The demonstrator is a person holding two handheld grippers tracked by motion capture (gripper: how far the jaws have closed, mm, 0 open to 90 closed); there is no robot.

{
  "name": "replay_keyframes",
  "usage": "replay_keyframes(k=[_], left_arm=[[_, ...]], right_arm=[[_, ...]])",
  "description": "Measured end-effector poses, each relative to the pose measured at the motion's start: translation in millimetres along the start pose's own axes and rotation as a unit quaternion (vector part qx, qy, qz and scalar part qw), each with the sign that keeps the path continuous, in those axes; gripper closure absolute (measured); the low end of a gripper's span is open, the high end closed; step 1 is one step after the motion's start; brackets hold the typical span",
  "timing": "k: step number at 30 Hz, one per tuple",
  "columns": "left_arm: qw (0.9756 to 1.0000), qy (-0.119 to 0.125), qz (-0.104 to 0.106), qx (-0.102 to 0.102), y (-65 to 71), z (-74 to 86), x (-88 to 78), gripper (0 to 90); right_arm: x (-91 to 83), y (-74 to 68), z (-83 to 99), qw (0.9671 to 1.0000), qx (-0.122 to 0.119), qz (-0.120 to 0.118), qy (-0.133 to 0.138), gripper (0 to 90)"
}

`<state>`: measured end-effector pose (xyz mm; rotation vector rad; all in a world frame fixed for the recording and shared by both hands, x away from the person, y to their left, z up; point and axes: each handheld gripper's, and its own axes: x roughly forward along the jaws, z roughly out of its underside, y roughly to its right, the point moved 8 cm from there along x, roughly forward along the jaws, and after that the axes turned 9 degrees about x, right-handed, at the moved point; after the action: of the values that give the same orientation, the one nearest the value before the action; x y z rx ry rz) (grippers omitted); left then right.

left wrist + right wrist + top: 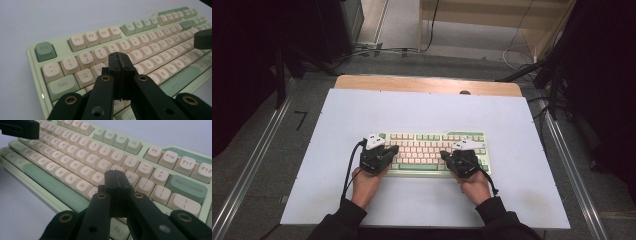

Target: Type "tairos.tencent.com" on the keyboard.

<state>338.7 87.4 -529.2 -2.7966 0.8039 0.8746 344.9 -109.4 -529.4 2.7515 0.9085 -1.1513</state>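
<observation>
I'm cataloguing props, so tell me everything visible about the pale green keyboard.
The pale green plastic keyboard lies flat on the white table top, long side toward the person. Its keycaps are cream, with darker green Esc, Backspace and space bar. The shut black left gripper and right gripper are poised over its letter rows.

Closed left gripper [121, 61] poised over a pale green keyboard [37, 82].

Black jaws pressed together, nothing between them, tips hanging above the cream letter keys around W, E and R. Dark green Esc key [45, 51] at the near corner, Tab key [62, 86] below it. Other gripper [203, 38] dark at the right edge, over the far keys.
</observation>
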Motion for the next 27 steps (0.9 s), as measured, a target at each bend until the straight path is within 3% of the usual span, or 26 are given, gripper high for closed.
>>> replay_keyframes(k=[15, 27], left_arm=[[0.9999, 0.003, 0.016, 0.007, 17.1, -11.5, 19.3, 90.0], [0.9998, 0.002, 0.020, 0.009, 22.6, -16.4, 29.3, 90.0]], right_arm=[[2.9, -2.1, 0.7, 1.0000, 0.000, -0.001, -0.002, 87.5], [3.2, -1.8, 0.1, 1.0000, 0.001, -0.001, 0.000, 87.5]])
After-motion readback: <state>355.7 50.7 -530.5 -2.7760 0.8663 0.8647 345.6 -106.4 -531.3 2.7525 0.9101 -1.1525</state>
